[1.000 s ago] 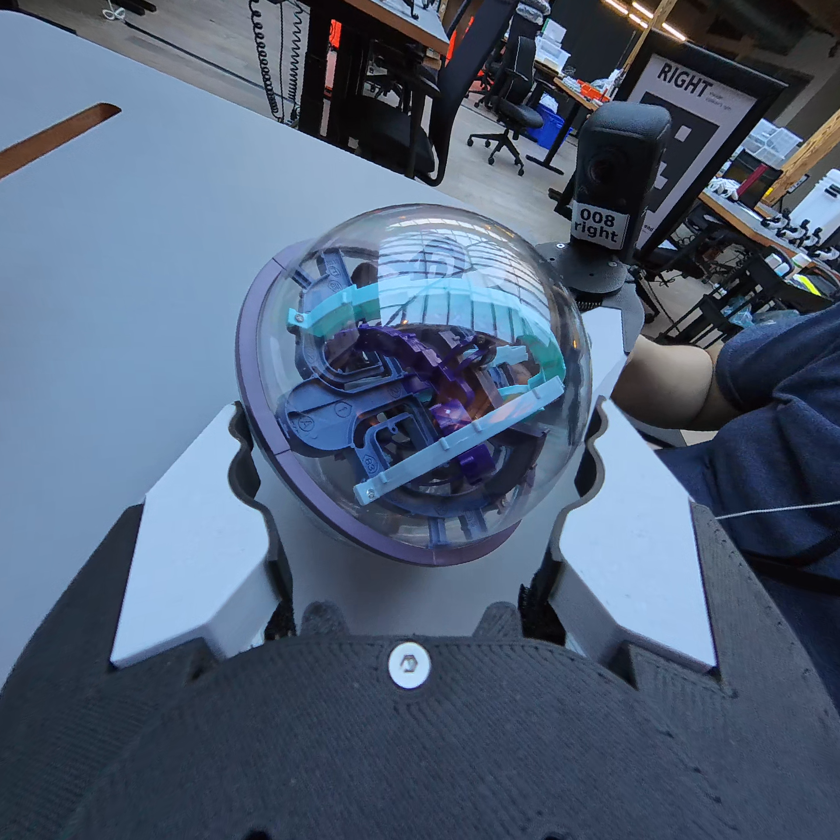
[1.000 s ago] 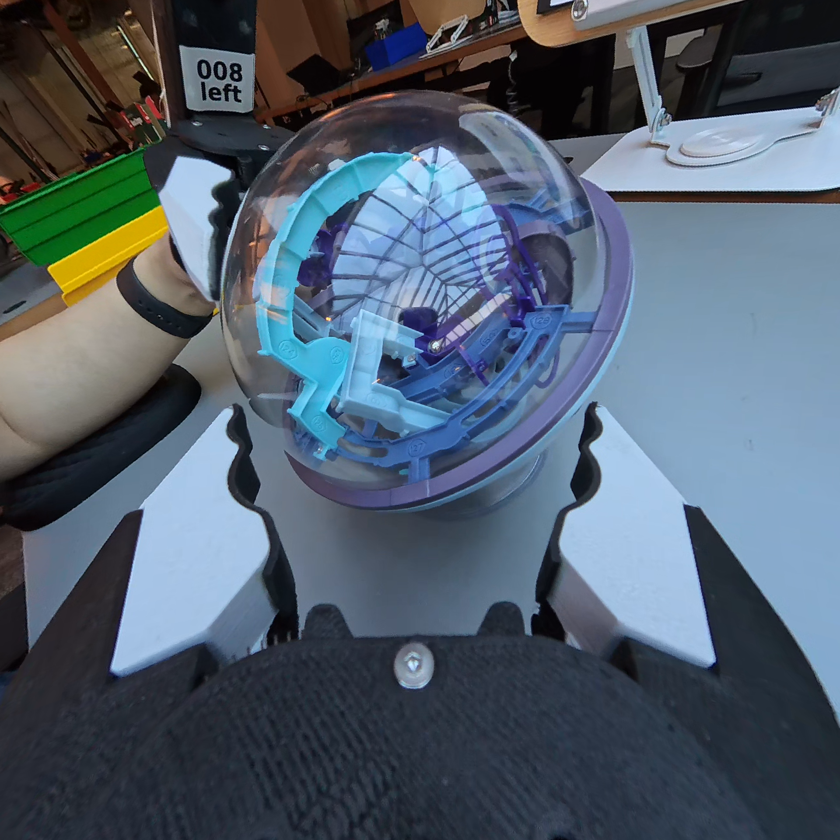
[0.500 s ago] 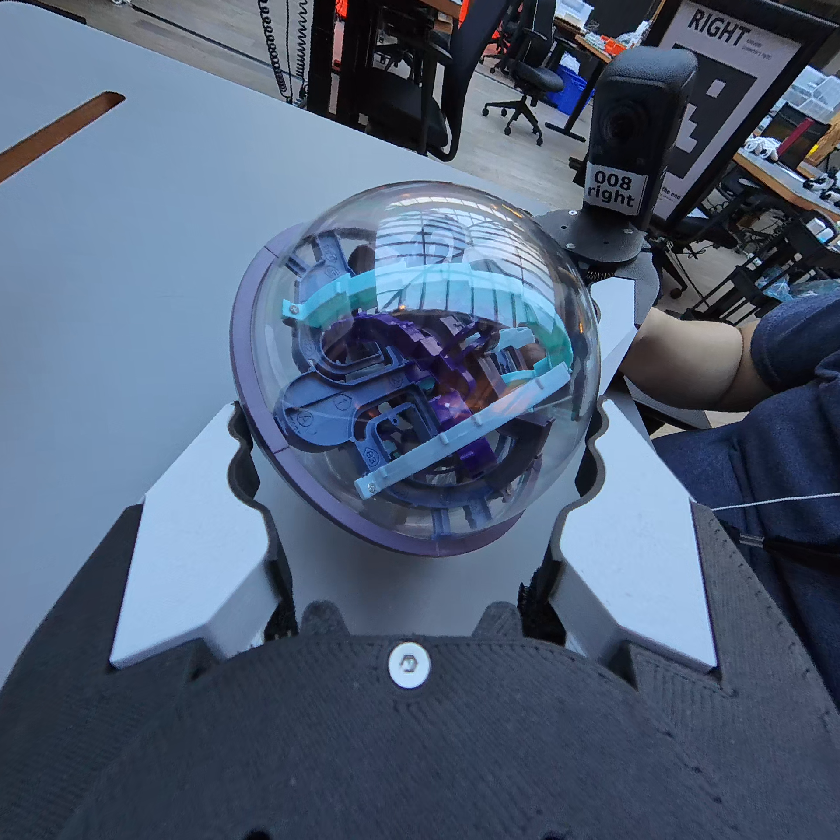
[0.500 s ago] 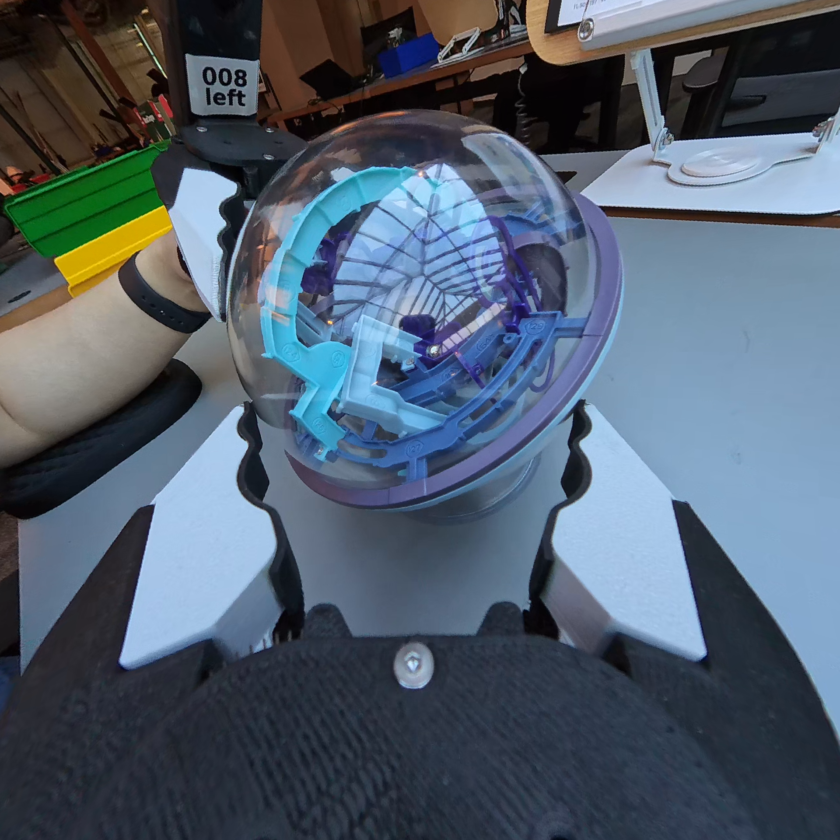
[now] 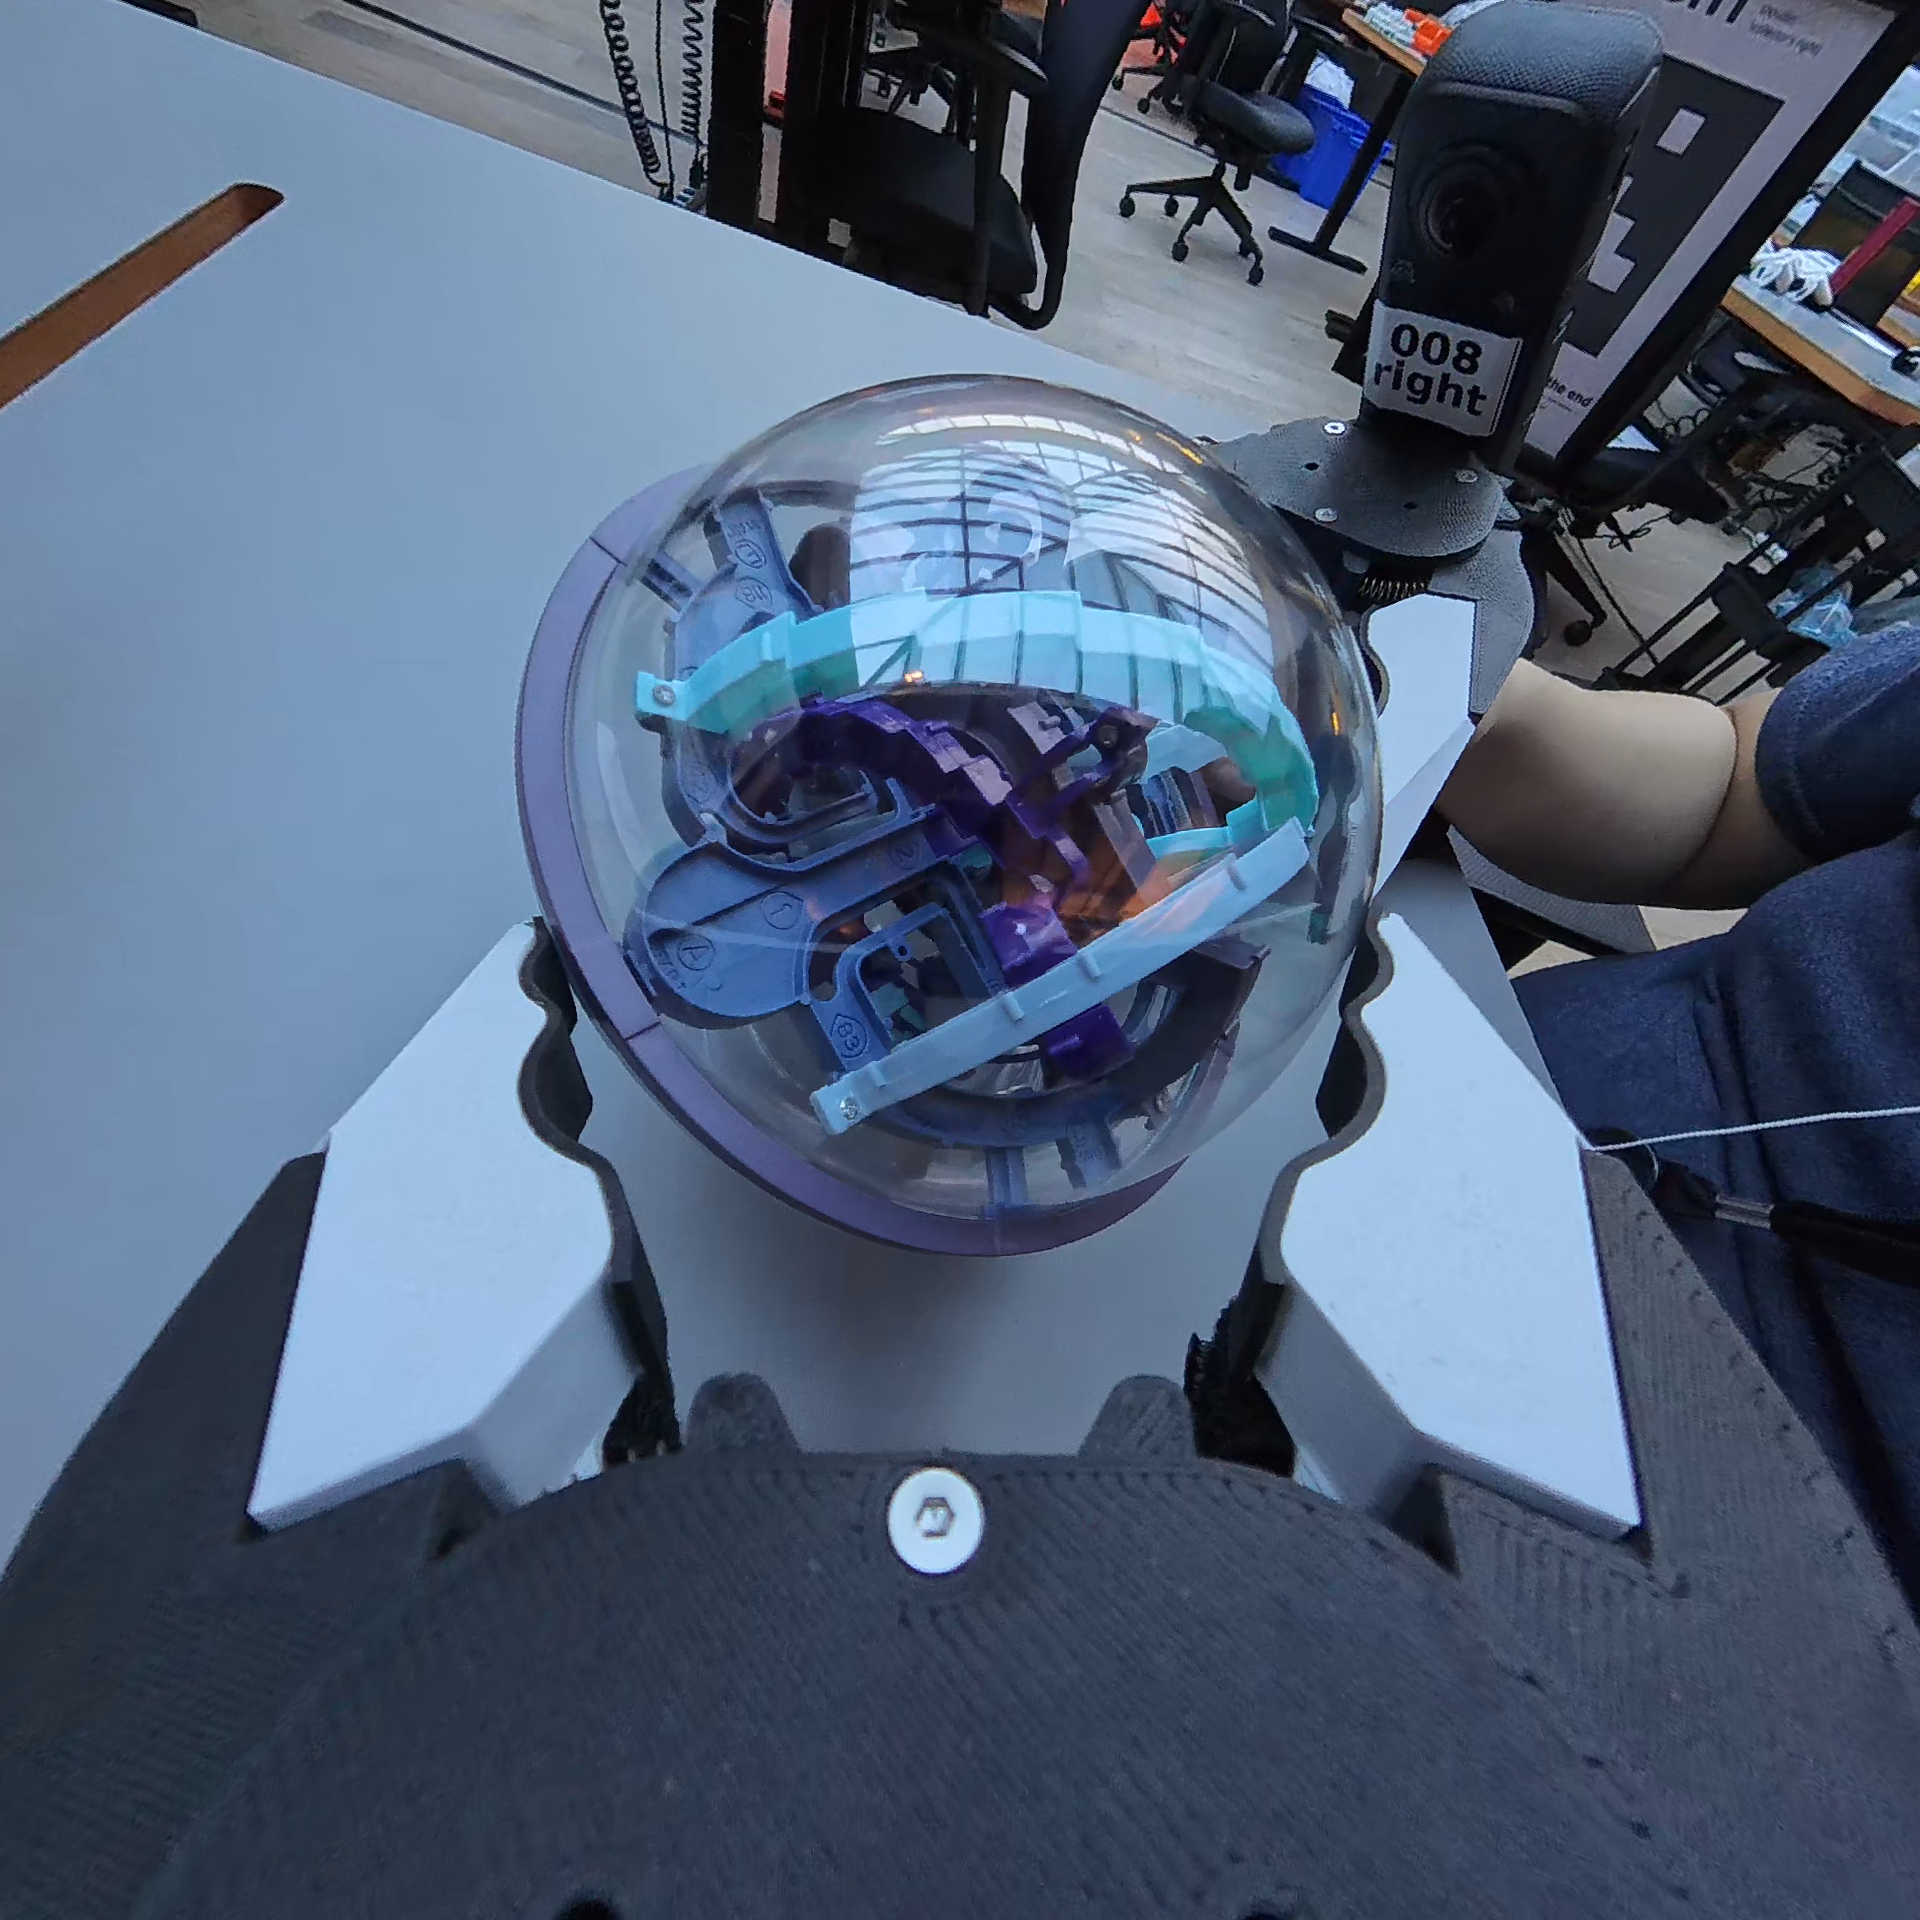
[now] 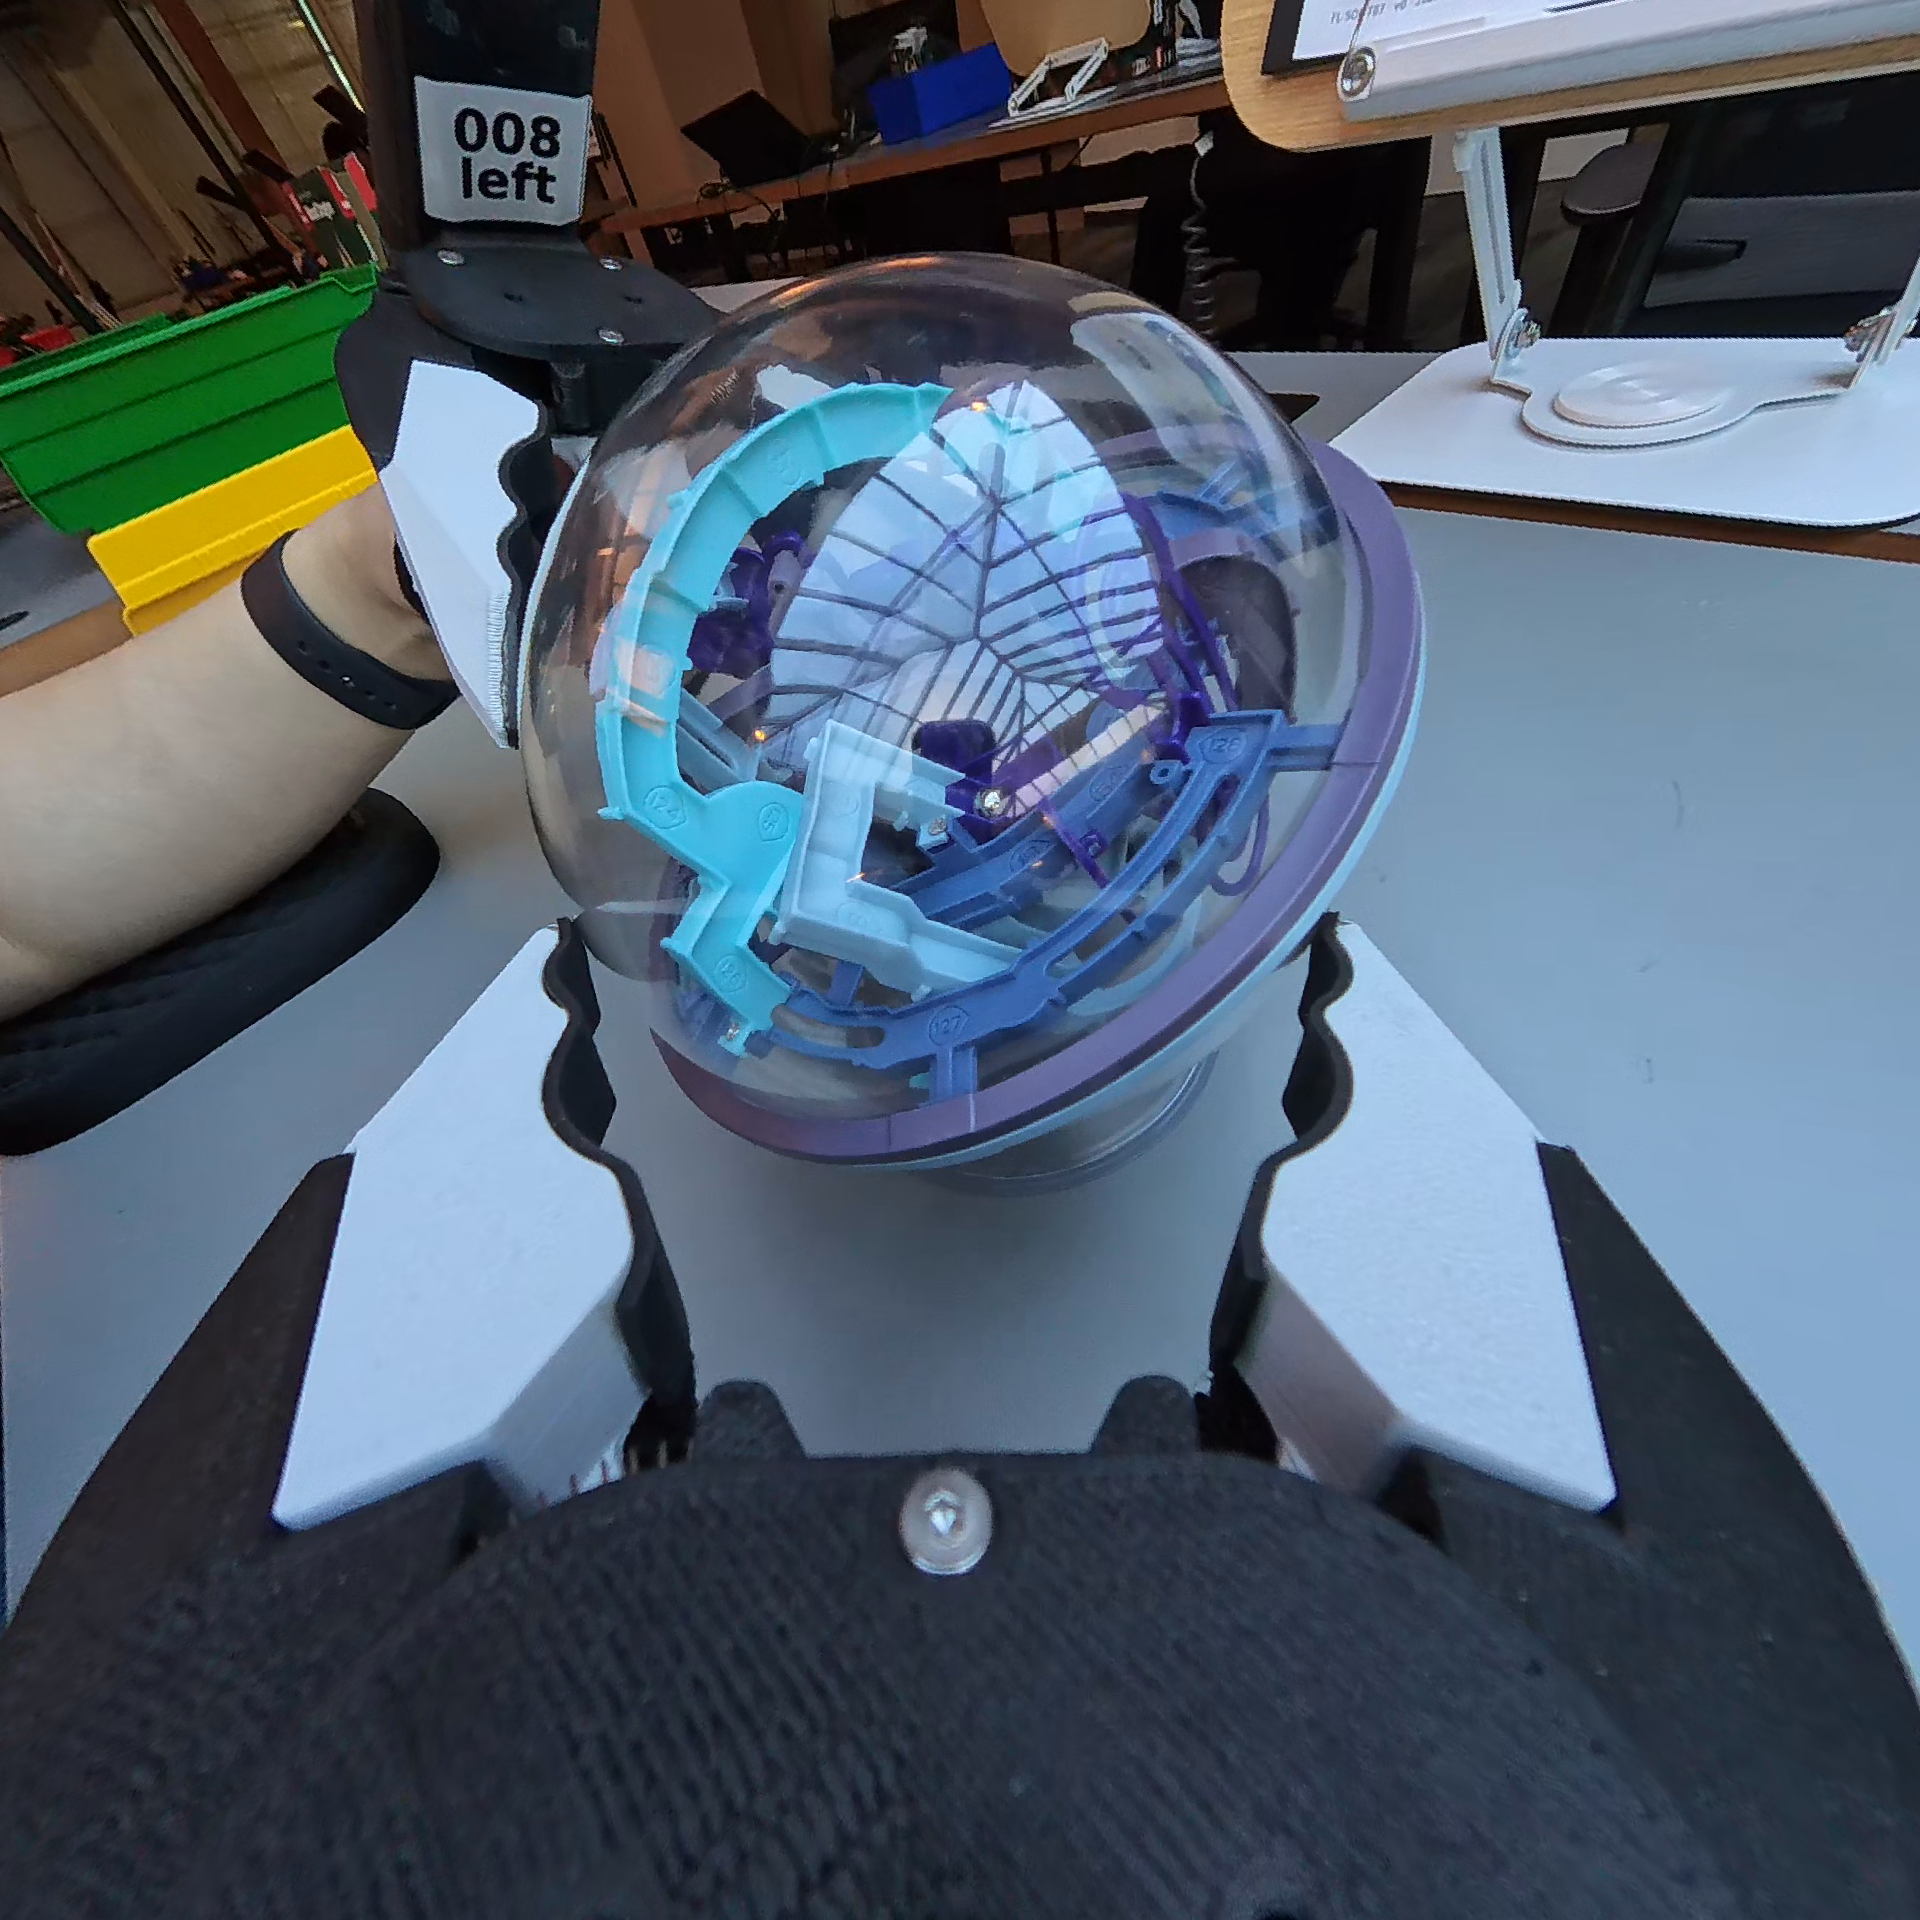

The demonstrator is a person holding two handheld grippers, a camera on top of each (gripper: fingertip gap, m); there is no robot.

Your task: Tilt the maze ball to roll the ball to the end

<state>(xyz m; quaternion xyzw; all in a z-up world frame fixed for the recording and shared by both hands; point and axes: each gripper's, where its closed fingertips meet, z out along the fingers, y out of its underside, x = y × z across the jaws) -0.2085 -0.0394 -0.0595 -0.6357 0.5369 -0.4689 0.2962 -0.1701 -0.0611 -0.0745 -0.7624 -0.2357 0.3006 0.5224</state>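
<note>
The maze ball (image 5: 966, 810) is a clear sphere with a purple ring and blue, cyan and purple tracks inside. It sits tilted, low over the grey table (image 5: 260, 623). My left gripper (image 5: 951, 966) stands at full width, with both fingertips against the ball's sides. My right gripper (image 6: 945, 935) faces it from the other side, closed in on the maze ball (image 6: 966, 707). A small silvery ball (image 6: 992, 800) rests on a purple track near the middle. The left gripper's finger (image 6: 457, 561) shows against the far side of the sphere.
A person's forearms hold the grippers (image 6: 156, 748) (image 5: 1621, 790). A white lamp base (image 6: 1631, 405) stands on a board at the back right. Green and yellow bins (image 6: 177, 457) lie off the table's left. Office chairs (image 5: 1216, 125) stand beyond the table edge.
My right gripper's fingers have closed in a little onto the sphere. The sphere now sits deeper between my left fingers. The silvery ball has kept its spot on the track.
</note>
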